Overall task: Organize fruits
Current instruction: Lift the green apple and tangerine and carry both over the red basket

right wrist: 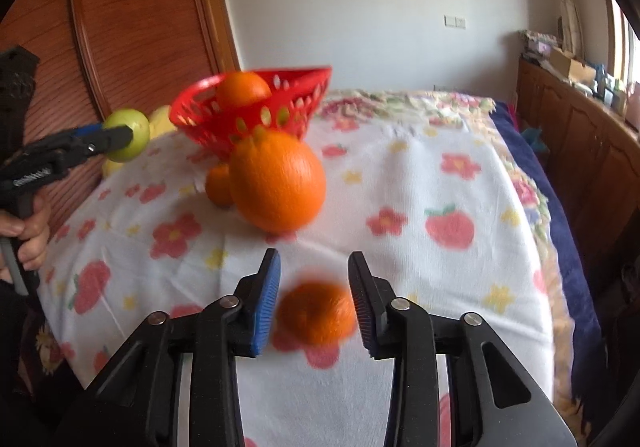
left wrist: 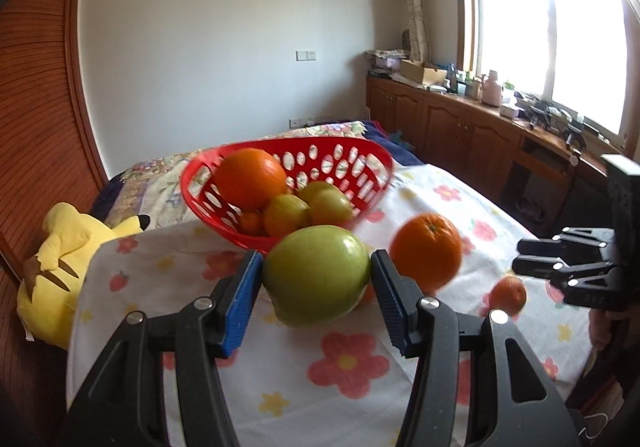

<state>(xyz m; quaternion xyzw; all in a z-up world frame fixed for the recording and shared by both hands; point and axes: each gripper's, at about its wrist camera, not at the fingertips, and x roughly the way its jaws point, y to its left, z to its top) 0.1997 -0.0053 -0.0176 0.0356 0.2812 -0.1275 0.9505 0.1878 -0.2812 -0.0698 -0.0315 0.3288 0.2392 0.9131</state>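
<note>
My left gripper (left wrist: 316, 263) is shut on a green apple (left wrist: 316, 279), held above the flowered cloth (left wrist: 344, 363). Behind it, a red perforated basket (left wrist: 280, 145) holds a big orange (left wrist: 250, 177), several green fruits and a small orange. A second big orange (left wrist: 426, 251) lies on the cloth. In the right wrist view, my right gripper (right wrist: 315, 259) has its pads against both sides of a small orange (right wrist: 316, 313), which is blurred. Ahead lie the big orange (right wrist: 278, 181) and another small orange (right wrist: 218, 185). The basket (right wrist: 280, 73) looks tilted. My left gripper (right wrist: 128, 137) carries the apple (right wrist: 134, 115) at left.
A yellow plush toy (left wrist: 60, 267) lies off the cloth's left edge against a wooden panel (left wrist: 36, 127). Wooden cabinets (left wrist: 460, 127) with clutter run under the window at right. A hand (right wrist: 30, 235) grips the left tool's handle. The cloth drops off at its right edge (right wrist: 560, 247).
</note>
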